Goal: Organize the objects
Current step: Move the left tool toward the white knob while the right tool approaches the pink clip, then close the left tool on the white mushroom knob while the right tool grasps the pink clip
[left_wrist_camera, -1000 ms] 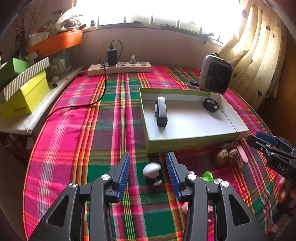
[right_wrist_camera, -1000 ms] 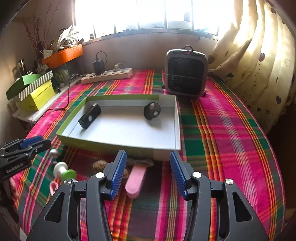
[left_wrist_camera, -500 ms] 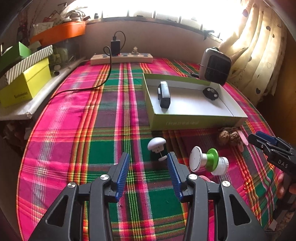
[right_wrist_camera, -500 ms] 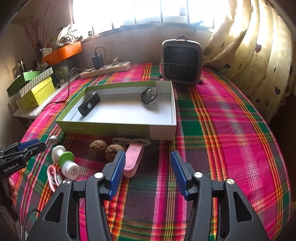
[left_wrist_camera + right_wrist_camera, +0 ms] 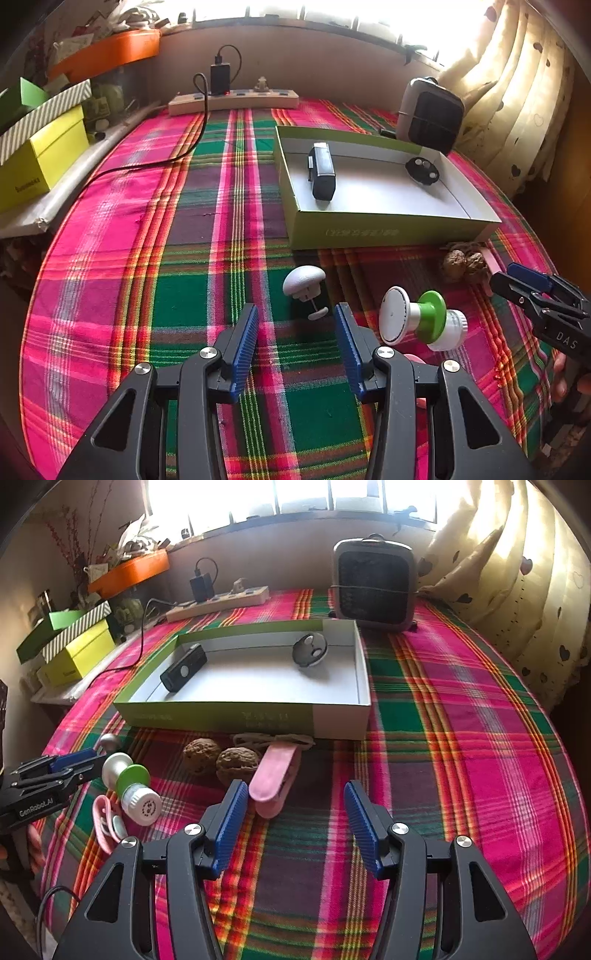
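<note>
Both grippers hang over the plaid-covered surface [image 5: 207, 229] with jaws apart and empty: the left gripper [image 5: 295, 332] lines up on a small white mushroom-shaped knob [image 5: 304, 282], the right gripper [image 5: 295, 812] sits just beside a pink clip [image 5: 275, 779]. The knob lies tipped on its side near the front wall of the green tray [image 5: 388, 230]; it looks light, hard and smooth, likely to roll or squirt out, so a hold across the domed cap seems safer than on the thin stem. The clip looks stiff plastic, best pinched across its flat sides. Close by lie a white-and-green bottle [image 5: 421, 319], two walnuts [image 5: 219, 758] touching each other, and a pink ring object [image 5: 105, 821]. The tray wall stands between these and the tray floor, which already holds a black device [image 5: 322, 171] and a round dark fob [image 5: 422, 170].
</note>
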{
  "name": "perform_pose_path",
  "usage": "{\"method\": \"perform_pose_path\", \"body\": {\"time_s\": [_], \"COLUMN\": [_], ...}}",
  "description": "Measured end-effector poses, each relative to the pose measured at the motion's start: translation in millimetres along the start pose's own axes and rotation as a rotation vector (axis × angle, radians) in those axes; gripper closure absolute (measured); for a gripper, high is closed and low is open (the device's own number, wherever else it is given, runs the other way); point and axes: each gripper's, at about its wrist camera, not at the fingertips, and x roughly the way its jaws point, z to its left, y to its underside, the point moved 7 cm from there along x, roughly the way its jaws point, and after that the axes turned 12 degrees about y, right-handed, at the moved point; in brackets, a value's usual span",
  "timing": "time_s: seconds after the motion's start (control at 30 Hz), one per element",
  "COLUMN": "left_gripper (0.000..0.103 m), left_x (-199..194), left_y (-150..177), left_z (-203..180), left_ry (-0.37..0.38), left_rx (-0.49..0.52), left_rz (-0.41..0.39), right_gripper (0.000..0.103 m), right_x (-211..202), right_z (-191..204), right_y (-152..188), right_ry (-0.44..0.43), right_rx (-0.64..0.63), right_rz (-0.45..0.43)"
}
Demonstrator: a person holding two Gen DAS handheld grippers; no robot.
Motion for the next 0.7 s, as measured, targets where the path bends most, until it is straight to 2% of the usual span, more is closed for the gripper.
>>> {"method": "perform_pose_path", "body": {"time_s": [0.23, 0.5, 0.7], "left_gripper": [0.062, 0.061, 0.06], "left_x": [3, 8, 11], "left_y": [-4, -9, -11], "left_z": [1, 3, 3], "left_ry": [-0.012, -0.031, -0.047], "left_rx": [0.01, 0.028, 0.047], "left_rz": [0.002, -0.002, -0.002], "right_gripper": [0.047, 0.047, 0.047], "right_x": [10, 14, 18], "right_z": [1, -20, -14], "right_y": [-1, -1, -1], "right_ry": [0.019, 0.089, 0.075], "right_rx": [-0.012, 0.009, -0.018], "right_rz": [0.022, 0.034, 0.05]}}
